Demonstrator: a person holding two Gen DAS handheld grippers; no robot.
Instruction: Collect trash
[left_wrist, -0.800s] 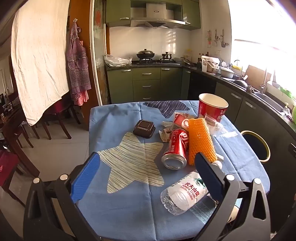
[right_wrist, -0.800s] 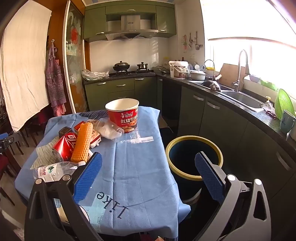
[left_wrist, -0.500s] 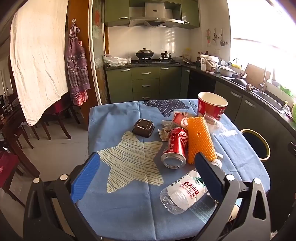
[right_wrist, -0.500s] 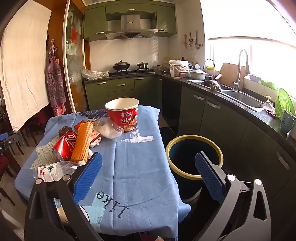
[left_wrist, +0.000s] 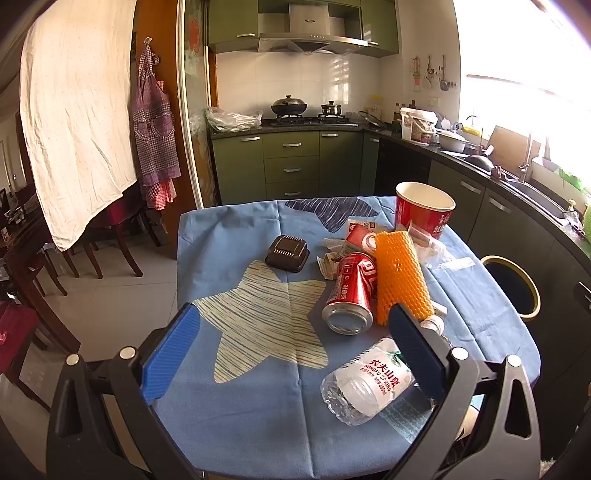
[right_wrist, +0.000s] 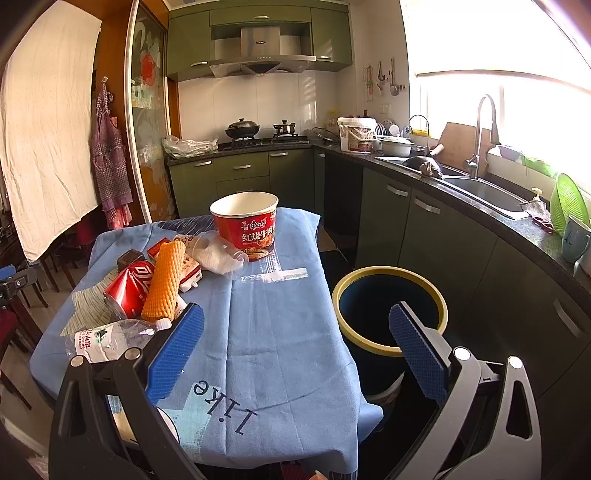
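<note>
Trash lies on a table with a blue cloth (left_wrist: 236, 236): a clear water bottle (left_wrist: 365, 384) on its side, a red soda can (left_wrist: 351, 291), an orange foam net sleeve (left_wrist: 400, 277), a dark plastic box (left_wrist: 288, 253), a red noodle cup (right_wrist: 245, 223), wrappers and a clear plastic bag (right_wrist: 218, 256). My left gripper (left_wrist: 291, 354) hangs open above the table's near edge, its right finger just over the bottle. My right gripper (right_wrist: 295, 354) is open too, over the table's right edge. A dark bin with a yellow rim (right_wrist: 388, 310) stands on the floor beside the table.
Green kitchen cabinets (right_wrist: 436, 236) with a dark counter and sink (right_wrist: 480, 188) run along the right. A stove with pots (left_wrist: 306, 110) is at the back. Wooden chairs (left_wrist: 110, 236) and a hanging white sheet (left_wrist: 77, 110) are to the left.
</note>
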